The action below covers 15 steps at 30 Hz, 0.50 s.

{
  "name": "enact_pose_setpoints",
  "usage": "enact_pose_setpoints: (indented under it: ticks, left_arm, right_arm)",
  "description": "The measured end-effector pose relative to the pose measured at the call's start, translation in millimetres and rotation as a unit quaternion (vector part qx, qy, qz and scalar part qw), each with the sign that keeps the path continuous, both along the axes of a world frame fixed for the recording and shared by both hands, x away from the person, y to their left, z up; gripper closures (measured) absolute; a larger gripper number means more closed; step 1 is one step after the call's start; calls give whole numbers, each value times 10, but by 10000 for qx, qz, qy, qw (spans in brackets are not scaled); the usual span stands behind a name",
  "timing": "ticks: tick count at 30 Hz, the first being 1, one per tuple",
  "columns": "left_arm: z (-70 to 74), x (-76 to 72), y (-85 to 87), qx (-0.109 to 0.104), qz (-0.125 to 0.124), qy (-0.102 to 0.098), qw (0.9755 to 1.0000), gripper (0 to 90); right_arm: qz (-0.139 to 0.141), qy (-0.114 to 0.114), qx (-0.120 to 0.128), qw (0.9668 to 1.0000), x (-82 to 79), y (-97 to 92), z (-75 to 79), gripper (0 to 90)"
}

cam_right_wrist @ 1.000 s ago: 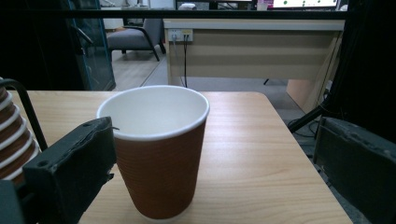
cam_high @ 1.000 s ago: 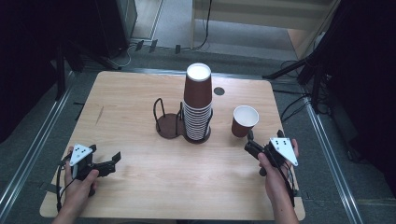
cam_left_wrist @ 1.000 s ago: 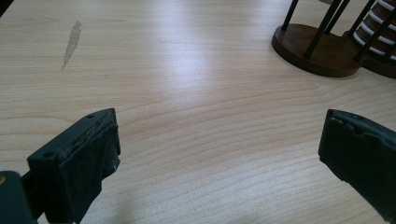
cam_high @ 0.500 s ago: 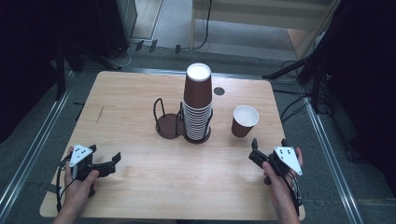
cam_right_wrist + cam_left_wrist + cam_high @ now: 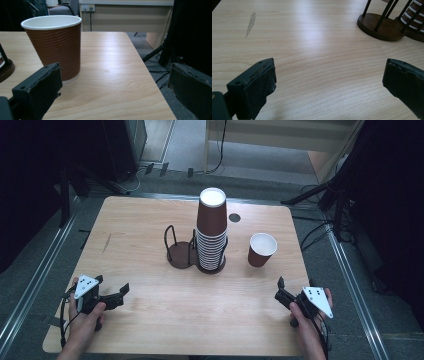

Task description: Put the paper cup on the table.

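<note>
An upside-down stack of brown paper cups (image 5: 211, 232) stands in a dark wire holder at the table's middle. Its second round base (image 5: 180, 252) beside it is empty; that base (image 5: 378, 26) also lies far right in the left gripper view. One brown cup (image 5: 261, 249) stands upright to the right of the stack, and the same cup (image 5: 53, 45) looms close ahead-left in the right gripper view. My left gripper (image 5: 114, 288) (image 5: 329, 82) rests open near the front left corner. My right gripper (image 5: 295, 286) (image 5: 115, 85) is open near the front right, short of the cup, holding nothing.
A small dark round hole (image 5: 234, 218) marks the wooden table (image 5: 140, 225) behind the stack. A faint stain (image 5: 250, 22) lies on the left part. The table's right edge (image 5: 147, 72) runs close to my right gripper, with cables and stand legs on the floor beyond.
My right gripper has drawn back from the single cup toward the front right corner. The left gripper has stayed put.
</note>
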<state>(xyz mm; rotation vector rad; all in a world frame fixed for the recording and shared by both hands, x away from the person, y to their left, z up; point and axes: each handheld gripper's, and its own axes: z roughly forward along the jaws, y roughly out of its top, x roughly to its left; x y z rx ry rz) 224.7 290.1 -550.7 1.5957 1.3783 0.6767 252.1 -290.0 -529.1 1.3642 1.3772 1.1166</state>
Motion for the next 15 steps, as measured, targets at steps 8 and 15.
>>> enact_pose_setpoints:
  ticks: [8, 15]
  left_arm:
    - [0, 2, 0, -1, 17, -1, 10000, 0]
    - [-1, 1, 3, -33, 24, 1, 10000, 0]
  right_arm:
    - [-154, 8, 36, 9999, -134, -163, -27, 0]
    - [-347, 49, 224, 9991, -259, -333, -56, 0]
